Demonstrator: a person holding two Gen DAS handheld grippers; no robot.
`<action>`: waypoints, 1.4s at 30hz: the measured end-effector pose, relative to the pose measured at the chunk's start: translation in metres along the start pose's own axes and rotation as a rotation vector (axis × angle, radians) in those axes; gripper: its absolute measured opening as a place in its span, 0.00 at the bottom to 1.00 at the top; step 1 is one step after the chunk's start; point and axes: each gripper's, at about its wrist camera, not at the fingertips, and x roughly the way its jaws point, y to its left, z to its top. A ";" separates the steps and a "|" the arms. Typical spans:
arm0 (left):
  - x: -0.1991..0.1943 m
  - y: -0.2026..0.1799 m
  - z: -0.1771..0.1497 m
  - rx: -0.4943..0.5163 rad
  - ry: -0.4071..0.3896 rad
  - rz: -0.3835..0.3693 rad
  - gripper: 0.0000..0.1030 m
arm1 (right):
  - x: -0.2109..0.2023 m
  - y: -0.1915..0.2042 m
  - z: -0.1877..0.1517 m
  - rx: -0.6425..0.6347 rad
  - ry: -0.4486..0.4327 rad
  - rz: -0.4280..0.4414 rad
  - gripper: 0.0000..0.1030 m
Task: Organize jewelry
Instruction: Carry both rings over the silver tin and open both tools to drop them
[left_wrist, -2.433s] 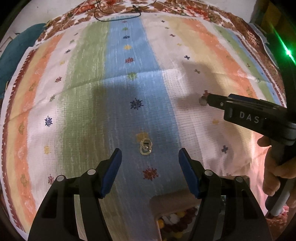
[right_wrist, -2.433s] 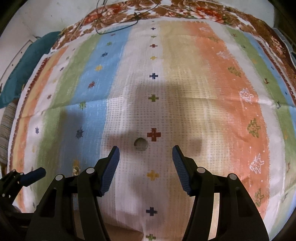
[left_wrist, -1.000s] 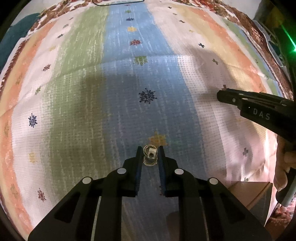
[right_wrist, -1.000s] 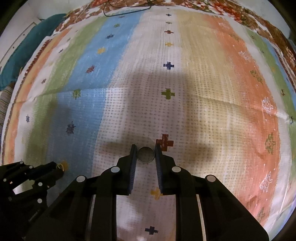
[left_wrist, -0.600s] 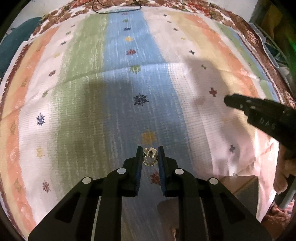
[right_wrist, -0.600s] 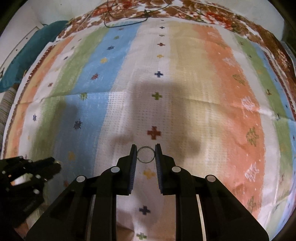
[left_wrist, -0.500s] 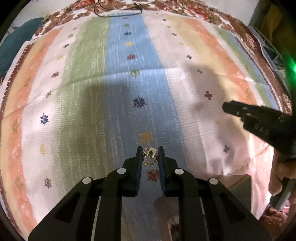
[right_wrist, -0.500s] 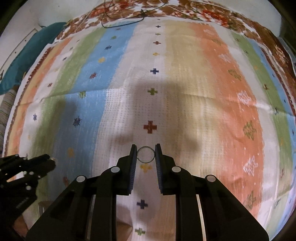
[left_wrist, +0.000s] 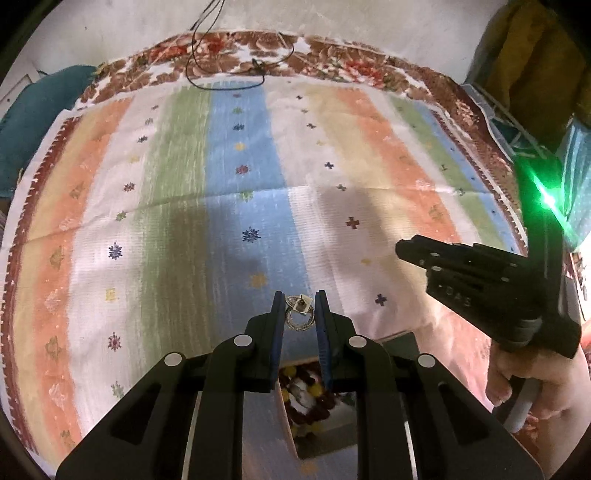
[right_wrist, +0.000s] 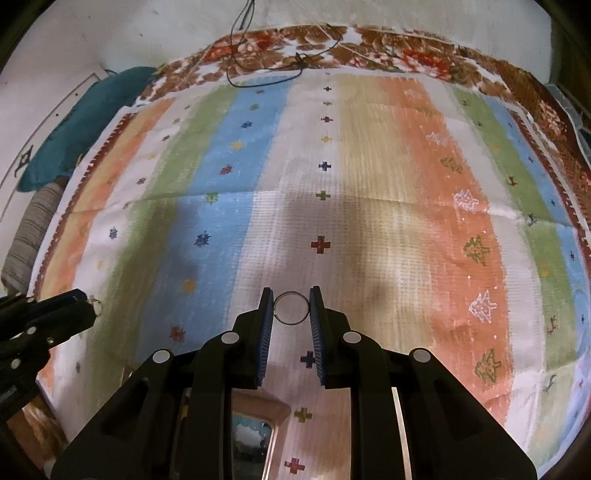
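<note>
A thin, light, slippery plain ring (right_wrist: 291, 308) is pinched edgewise in the right tool (right_wrist: 291, 314), a stone-set ring (left_wrist: 300, 314) likewise in the left tool (left_wrist: 300, 317), the jewelry box (left_wrist: 321, 410) at 6 o'clock.

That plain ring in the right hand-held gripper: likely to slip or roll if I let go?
Probably stiff: the plain ring keeps its round shape while pinched edge-on in the right hand-held gripper. Smooth thin metal may slip. Dropped, it would likely roll on the striped cloth.
</note>
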 end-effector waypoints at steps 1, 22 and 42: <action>-0.003 -0.002 -0.002 0.006 -0.003 -0.002 0.16 | -0.001 0.001 -0.002 -0.002 0.000 0.001 0.20; -0.055 -0.029 -0.034 0.061 -0.099 -0.013 0.16 | -0.064 0.029 -0.040 -0.089 -0.095 0.069 0.20; -0.067 -0.032 -0.052 0.048 -0.114 -0.016 0.16 | -0.087 0.036 -0.068 -0.102 -0.113 0.129 0.20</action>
